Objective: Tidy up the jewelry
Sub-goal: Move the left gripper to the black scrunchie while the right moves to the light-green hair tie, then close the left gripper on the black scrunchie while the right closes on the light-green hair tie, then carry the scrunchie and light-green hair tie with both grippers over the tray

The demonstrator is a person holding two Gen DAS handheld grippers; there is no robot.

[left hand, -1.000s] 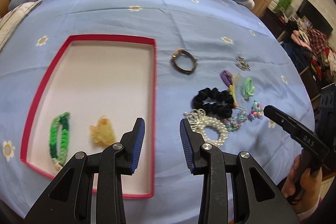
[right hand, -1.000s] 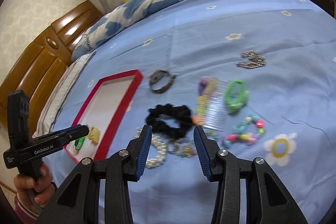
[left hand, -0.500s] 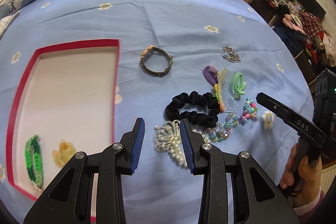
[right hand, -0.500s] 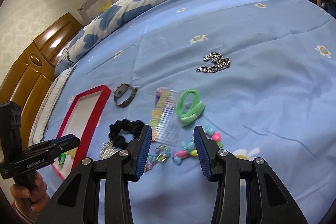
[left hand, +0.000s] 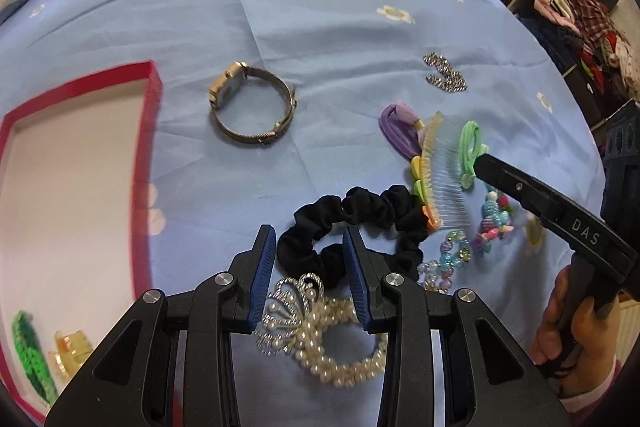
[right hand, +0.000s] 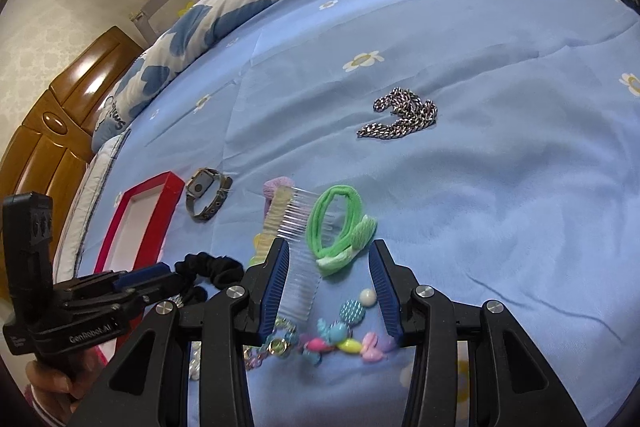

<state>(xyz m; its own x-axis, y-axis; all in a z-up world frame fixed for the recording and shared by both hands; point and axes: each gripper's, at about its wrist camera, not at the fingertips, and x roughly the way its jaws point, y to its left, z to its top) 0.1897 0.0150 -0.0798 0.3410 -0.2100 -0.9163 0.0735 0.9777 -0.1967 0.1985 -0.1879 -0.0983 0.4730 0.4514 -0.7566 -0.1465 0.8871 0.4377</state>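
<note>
Straddling pearl bracelet, left gripper agape

Soft, even indoor light, faint shadows; strong fisheye bending at dark edges; red tray perhaps motion-blurred.

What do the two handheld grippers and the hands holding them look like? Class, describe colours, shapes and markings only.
Both grippers are black plastic with angular, triangular cut-out frames, silver screw heads and ribbed blue pads. The left gripper reads "GenRobot.AI" along its side in the right wrist view; the right gripper reads "DAS" in the left wrist view. The bare right hand has a pink cuff. No cables show.
</note>
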